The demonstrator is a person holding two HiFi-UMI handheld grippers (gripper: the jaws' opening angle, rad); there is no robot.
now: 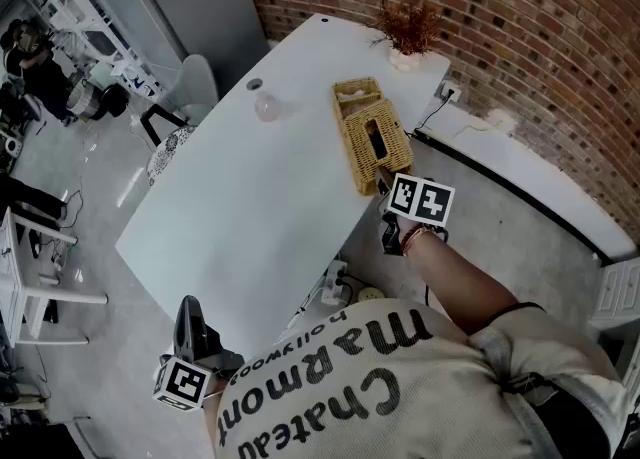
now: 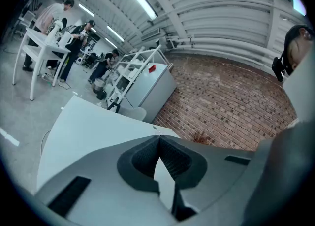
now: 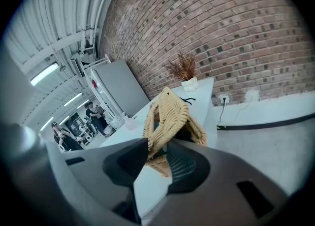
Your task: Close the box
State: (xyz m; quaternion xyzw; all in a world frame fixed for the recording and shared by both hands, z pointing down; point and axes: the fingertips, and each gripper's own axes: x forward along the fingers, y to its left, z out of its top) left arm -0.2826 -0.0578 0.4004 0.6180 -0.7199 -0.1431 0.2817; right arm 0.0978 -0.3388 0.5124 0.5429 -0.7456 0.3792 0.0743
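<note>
**Closing the box: lid partly down.** The wicker box (image 1: pixel 372 137) stands at the edge of the white table (image 1: pixel 240 207) nearest the person, in front of the right gripper (image 1: pixel 384 181).

- **Right gripper.** In the right gripper view, a woven flap of the box (image 3: pixel 170 112) rises at a tilt and its lower edge reaches down between the jaws of the right gripper (image 3: pixel 156 147). The jaws stand partly apart. A dark gap shows beside the wicker on one side, so the flap appears loosely bracketed, not pinched.
- **Left gripper.** The left gripper (image 1: pixel 190 319) hangs low at the near corner of the table, well apart from the box. In its own view the jaw tips meet with nothing between them (image 2: pixel 158 139).
- **Progress.** By this reading the closing is under way but unfinished: the flap is not flat on the body. What remains is to bring it down and seat it.
- **Hidden or unclear.**
  - The head view shows the box from above only, so the lid's angle cannot be read there.
  - The hinge side and whatever lies inside the box cannot be made out.
  - The marker cube covers most of the right gripper.
  - A small clear object (image 1: pixel 266 105) farther along the table is too small to identify.
</note>
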